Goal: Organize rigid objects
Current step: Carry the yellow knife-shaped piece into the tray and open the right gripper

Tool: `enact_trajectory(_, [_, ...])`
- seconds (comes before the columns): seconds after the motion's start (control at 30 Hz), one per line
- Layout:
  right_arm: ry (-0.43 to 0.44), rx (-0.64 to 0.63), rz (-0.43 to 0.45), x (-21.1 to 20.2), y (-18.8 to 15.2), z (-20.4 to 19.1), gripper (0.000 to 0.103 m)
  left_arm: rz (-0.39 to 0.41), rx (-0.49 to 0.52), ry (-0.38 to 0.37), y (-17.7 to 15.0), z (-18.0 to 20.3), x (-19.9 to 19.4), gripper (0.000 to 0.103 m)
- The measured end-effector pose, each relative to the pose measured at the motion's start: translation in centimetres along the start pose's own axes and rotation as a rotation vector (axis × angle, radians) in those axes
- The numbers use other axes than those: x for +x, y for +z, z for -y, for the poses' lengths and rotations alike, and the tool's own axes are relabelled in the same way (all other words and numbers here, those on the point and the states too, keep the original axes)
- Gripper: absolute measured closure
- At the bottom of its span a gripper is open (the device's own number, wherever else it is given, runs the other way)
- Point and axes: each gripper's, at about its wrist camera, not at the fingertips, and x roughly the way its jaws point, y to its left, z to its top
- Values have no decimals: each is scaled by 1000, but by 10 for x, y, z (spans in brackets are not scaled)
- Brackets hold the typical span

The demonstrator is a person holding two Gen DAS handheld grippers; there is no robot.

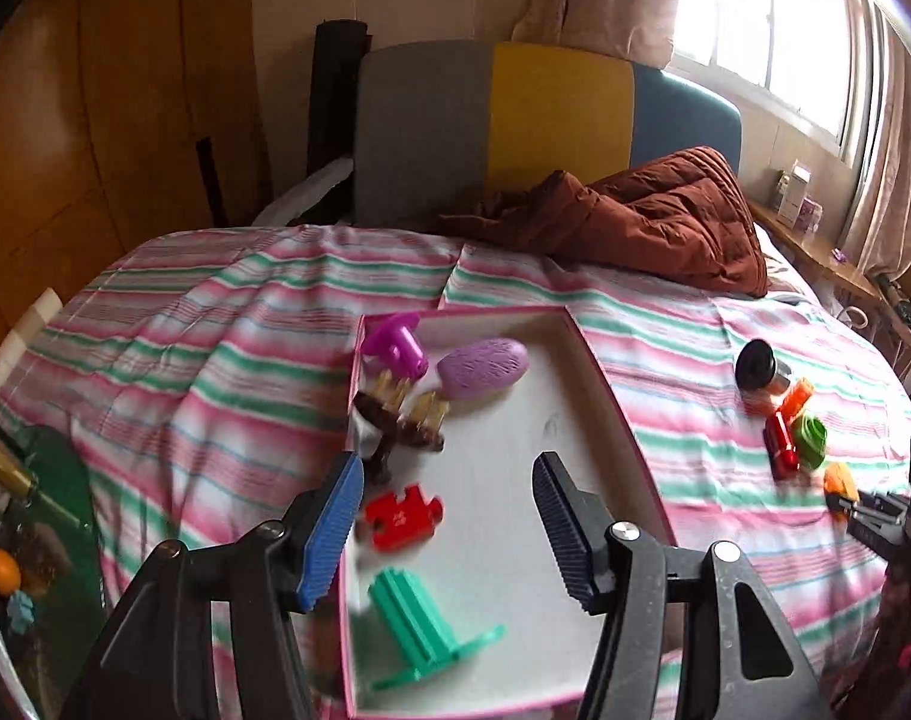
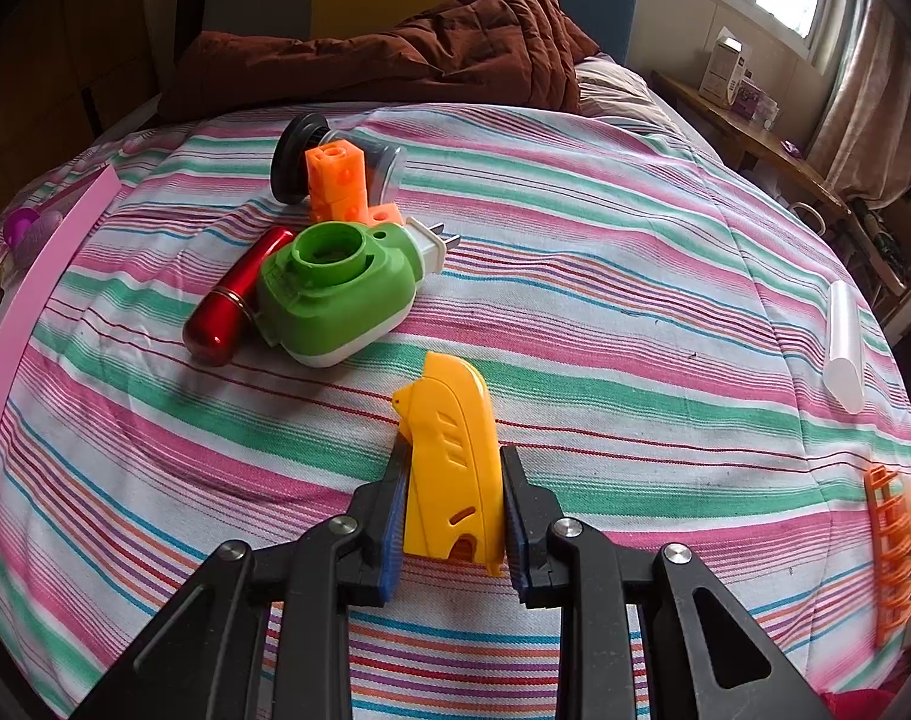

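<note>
Pinching one yellow cutter (image 2: 452, 468) between the pads of my right tongs (image 2: 453, 516), I hold it just above the striped bedspread (image 2: 605, 312). My left tongs (image 1: 449, 516) hang spread and empty over one pink-rimmed tray (image 1: 611, 396), which holds five pieces: one purple brush (image 1: 484, 367), one magenta piece (image 1: 395, 345), one brown comb (image 1: 395, 420), one red puzzle piece (image 1: 402, 515) and one teal stand (image 1: 425, 624). Beside the tray lie one green plug-in device (image 2: 335, 294), one red tube (image 2: 233, 300), one orange block piece (image 2: 341, 180) and one black-capped jar (image 2: 311, 156), all touching.
</note>
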Motion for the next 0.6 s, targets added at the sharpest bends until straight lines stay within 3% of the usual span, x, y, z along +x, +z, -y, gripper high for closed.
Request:
enact_trajectory(0.27, [-27, 42, -41, -5, 1, -5, 76, 6, -13, -2, -12, -9, -10, 43])
enact_trajectory(0.6, [76, 44, -87, -18, -3, -38, 76, -5, -48, -5, -19, -26, -9, 43])
